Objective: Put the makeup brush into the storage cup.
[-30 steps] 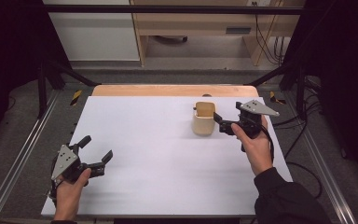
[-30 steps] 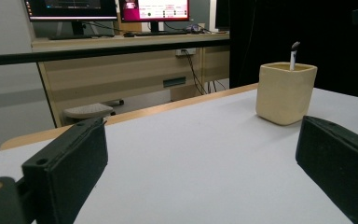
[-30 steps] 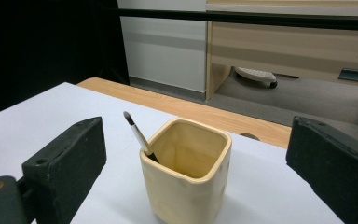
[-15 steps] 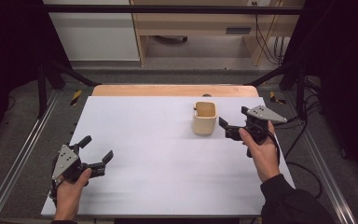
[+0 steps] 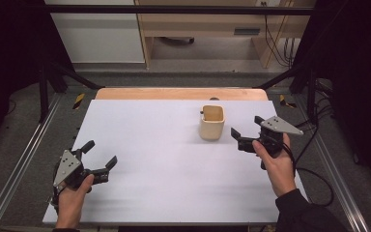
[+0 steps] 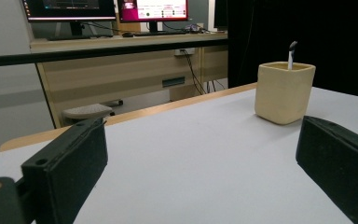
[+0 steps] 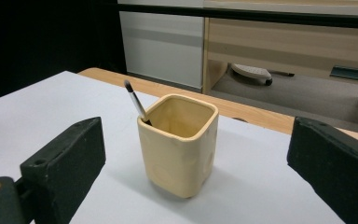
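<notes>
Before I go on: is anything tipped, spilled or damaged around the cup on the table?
Nothing stands out. The beige cup stands upright on the white table with no spill around it, and a slim brush leans in one corner of it. The right gripper is open beside the cup, apart from it; the left gripper is open, far off.

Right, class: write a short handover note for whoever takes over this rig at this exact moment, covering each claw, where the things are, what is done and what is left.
Left claw: open, holding nothing, low over the near left of the white table, far from the cup.
Right claw: open, holding nothing, just right of the cup and apart from it, jaws pointing at it.
Cup: cream, square-mouthed, upright on the table's far right part.
Brush: thin, dark-tipped, standing tilted inside the cup, leaning on a corner of the rim.
Done: the brush is in the cup.
Left: possibly nothing; neither claw touches anything, so check before moving on.
</notes>
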`<state>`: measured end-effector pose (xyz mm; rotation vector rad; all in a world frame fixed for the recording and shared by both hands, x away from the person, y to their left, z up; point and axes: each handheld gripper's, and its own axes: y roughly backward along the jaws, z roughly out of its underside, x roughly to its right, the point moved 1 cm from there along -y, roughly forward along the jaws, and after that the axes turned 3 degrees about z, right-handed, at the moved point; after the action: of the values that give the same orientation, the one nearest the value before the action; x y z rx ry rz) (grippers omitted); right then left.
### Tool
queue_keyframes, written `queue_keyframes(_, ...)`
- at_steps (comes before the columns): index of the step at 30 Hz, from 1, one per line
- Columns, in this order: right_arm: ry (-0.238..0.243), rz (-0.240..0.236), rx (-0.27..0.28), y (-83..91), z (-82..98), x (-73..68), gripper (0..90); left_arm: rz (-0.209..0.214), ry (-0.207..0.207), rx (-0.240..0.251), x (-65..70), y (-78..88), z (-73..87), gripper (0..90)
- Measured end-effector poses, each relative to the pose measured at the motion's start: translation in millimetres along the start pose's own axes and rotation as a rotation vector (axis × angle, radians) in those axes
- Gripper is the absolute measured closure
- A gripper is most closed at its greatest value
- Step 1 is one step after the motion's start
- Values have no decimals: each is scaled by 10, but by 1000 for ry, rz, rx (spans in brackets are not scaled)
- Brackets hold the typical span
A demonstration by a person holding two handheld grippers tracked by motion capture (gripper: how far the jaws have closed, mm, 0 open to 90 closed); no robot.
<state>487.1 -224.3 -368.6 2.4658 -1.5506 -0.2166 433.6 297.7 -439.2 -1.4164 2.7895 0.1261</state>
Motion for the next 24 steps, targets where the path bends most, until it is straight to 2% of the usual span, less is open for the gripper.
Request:
queue_keyframes(12, -3, 2, 0, 151, 100, 14, 49, 0, 4, 1, -4, 2, -1, 17)
queue_keyframes(16, -7, 1, 15, 213, 128, 37, 64, 1, 3, 2, -6, 4, 0, 16)
queue_keyframes(24, -11, 22, 26, 360, 174, 75, 53, 4, 3, 1, -4, 2, 0, 15)
